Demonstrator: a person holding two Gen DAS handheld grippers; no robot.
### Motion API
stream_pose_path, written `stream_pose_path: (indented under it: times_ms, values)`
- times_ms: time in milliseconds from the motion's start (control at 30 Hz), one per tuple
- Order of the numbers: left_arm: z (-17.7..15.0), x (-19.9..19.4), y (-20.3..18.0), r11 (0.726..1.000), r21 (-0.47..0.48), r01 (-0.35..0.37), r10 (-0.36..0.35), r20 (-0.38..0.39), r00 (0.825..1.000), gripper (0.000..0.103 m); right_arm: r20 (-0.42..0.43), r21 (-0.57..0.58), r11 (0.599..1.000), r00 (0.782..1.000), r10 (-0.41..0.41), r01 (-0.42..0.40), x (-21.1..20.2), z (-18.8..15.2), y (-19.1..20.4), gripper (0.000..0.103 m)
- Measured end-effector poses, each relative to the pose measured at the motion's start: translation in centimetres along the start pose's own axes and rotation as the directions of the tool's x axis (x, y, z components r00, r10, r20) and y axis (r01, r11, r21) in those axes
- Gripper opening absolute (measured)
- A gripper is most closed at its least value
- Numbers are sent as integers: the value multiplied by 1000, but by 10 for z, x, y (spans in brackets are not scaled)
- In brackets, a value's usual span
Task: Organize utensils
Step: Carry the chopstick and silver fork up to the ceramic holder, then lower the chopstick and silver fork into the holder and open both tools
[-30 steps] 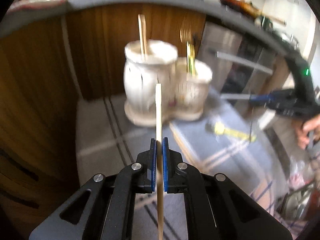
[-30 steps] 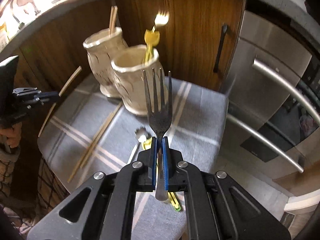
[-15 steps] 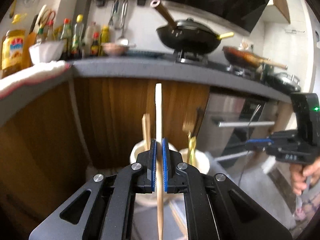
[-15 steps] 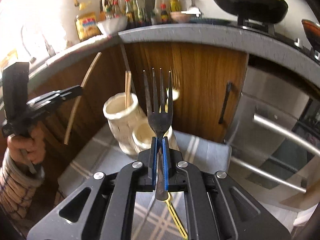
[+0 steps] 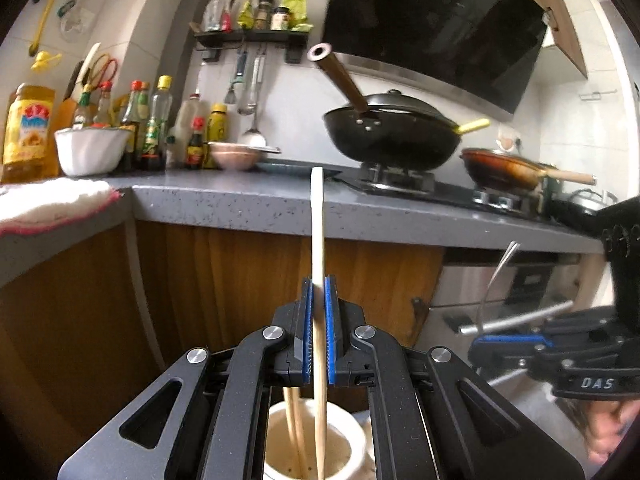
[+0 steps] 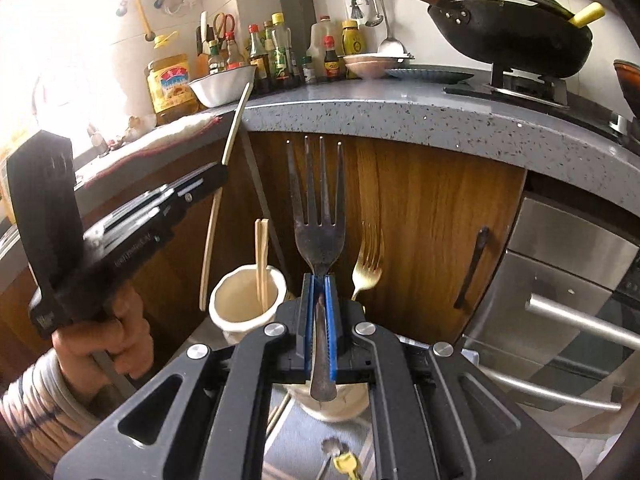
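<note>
The left tongs (image 5: 319, 332) pinch a pale wooden chopstick (image 5: 317, 240), held upright, its lower end over the mouth of a cream ceramic holder (image 5: 348, 432) where two more wooden chopsticks (image 5: 294, 420) stand. The right tongs (image 6: 319, 332) are pressed onto the handle of a dark steel fork (image 6: 319, 236), tines up, above a second cream ceramic pot (image 6: 340, 406) with a gold fork (image 6: 368, 268) in it. Beyond, the grey speckled worktop (image 5: 240, 200) carries sauce bottles (image 5: 156, 124) near its back edge and a black wok (image 5: 392, 136) on the hob.
</note>
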State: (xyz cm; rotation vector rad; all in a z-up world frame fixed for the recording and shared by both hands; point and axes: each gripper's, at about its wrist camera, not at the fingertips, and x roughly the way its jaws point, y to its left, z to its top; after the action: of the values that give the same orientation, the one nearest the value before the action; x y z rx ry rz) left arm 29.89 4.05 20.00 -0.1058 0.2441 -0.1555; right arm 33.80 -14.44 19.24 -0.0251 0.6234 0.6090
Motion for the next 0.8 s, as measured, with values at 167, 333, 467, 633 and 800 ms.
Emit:
stream_pose_path:
  times_ms: [167,333,467,633,800]
  values:
    - [-21,16,18,997,-73,-7,8,23,1000,6,6,0,1000,1000,-21,21,20,-4,0,5]
    - [-37,19,21,997,-81,-12,14,26,1000,6,-13,-10,1000,999,-29,29,36,-15,1,5]
    - [-49,13,16,998,-55,-24,26,34,999,6,-30,-12,999,999,-32,31,44,-27,1,5]
    - [-62,6,10,999,-40,-28,29,24,999,6,-49,-13,999,998,-39,39,50,-43,2,5]
    - [-73,5,6,999,-20,-31,31,-2,1000,6,-66,-23,998,996,-60,58,55,-55,3,5]
